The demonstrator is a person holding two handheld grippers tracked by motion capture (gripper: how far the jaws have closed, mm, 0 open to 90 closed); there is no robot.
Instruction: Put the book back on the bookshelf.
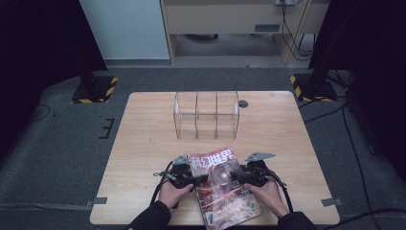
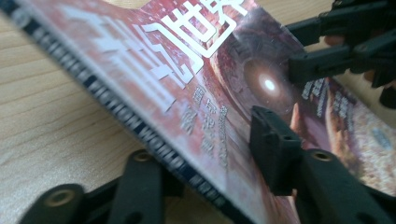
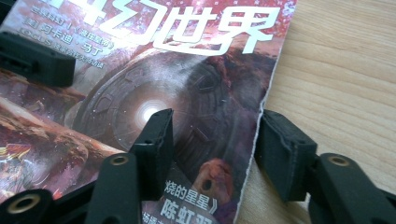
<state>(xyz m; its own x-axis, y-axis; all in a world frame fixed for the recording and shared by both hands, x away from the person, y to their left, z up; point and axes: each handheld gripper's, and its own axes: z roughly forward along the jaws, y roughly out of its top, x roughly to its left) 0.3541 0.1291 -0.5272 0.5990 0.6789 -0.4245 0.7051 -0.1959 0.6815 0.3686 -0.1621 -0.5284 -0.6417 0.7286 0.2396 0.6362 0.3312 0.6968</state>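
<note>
A magazine point(image 1: 222, 189) with a red cover and white title lies at the table's near edge, between both hands. My left gripper point(image 1: 202, 180) stands at its spine side. In the left gripper view the left gripper point(image 2: 205, 144) straddles the spine edge of the magazine point(image 2: 187, 79), one jaw below it and one over the cover, with a gap showing. My right gripper point(image 1: 236, 178) is at the page side. In the right gripper view the right gripper point(image 3: 217, 119) stands open across the edge of the magazine point(image 3: 187, 70), one jaw over the cover and one over bare wood.
A clear acrylic organiser point(image 1: 206, 115) with three compartments stands at the middle of the wooden table point(image 1: 143, 139), beyond the magazine. A small dark round spot point(image 1: 243, 103) lies beside it. Black stands and cables sit on the floor around the table.
</note>
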